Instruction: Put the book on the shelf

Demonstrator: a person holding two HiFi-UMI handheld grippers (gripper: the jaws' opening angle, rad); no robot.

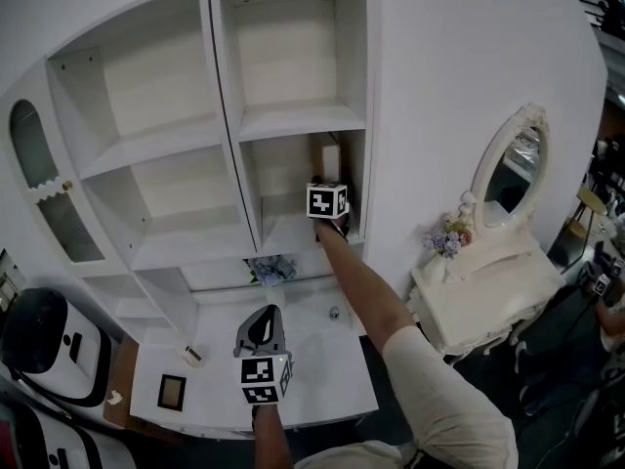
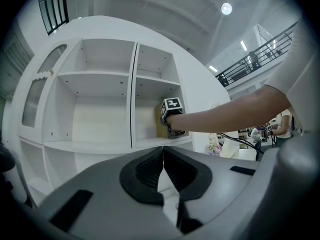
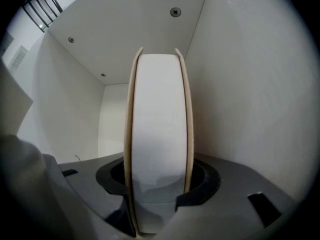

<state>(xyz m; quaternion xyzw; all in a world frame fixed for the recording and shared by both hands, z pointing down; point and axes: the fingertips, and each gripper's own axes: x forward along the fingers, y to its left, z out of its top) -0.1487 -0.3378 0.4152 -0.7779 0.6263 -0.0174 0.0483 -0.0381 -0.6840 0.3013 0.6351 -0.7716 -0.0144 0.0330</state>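
Observation:
The book [image 3: 157, 134] stands upright with its white page edge toward me, tan covers on both sides, close to the right wall of a shelf compartment. My right gripper [image 3: 157, 191] is shut on its lower part, one jaw against each cover. In the head view the right gripper [image 1: 328, 203] reaches into the lower right compartment of the white shelf unit [image 1: 303, 115], with the book [image 1: 330, 159] just beyond it. My left gripper [image 1: 260, 332] hovers over the white desk [image 1: 322, 379], shut and empty. In the left gripper view its jaws [image 2: 162, 184] meet, facing the shelf and the book [image 2: 161, 125].
On the desk lie a small picture frame [image 1: 172, 391], a blue flower bunch [image 1: 272, 269] and a small round item [image 1: 333, 312]. A white vanity with an oval mirror [image 1: 508, 169] and flowers [image 1: 447, 240] stands to the right. The other shelf compartments hold nothing.

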